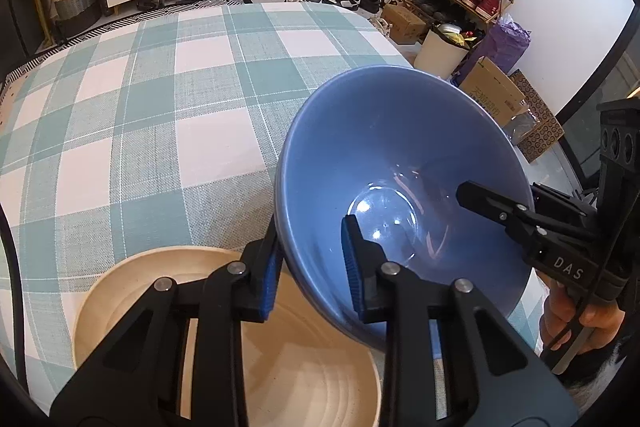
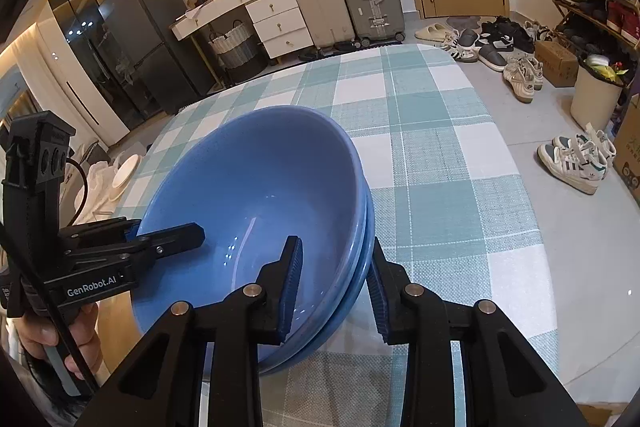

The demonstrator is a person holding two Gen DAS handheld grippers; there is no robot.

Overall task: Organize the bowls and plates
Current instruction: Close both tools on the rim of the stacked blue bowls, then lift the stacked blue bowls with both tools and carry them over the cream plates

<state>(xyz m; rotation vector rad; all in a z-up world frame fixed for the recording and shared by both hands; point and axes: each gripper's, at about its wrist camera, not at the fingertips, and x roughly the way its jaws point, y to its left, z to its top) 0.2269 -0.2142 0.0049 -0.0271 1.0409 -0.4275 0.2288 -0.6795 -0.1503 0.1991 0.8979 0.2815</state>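
Blue ceramic fills the middle of both views: we see the blue bowls (image 2: 256, 195), two nested as the right wrist view shows, tilted above the checked surface (image 1: 160, 107) and lifted partly over the cream plate (image 1: 132, 287) at the lower left of the left wrist view. Our left hand-held gripper (image 1: 312, 267) is clenched on the near-left rim, one pad inside and one outside. Our right hand-held gripper (image 2: 334, 291) is clenched on the opposite rim the same way.

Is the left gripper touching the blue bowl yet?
Touching. The left wrist view shows the left gripper straddling the blue bowl wall, both pads pressed on it.
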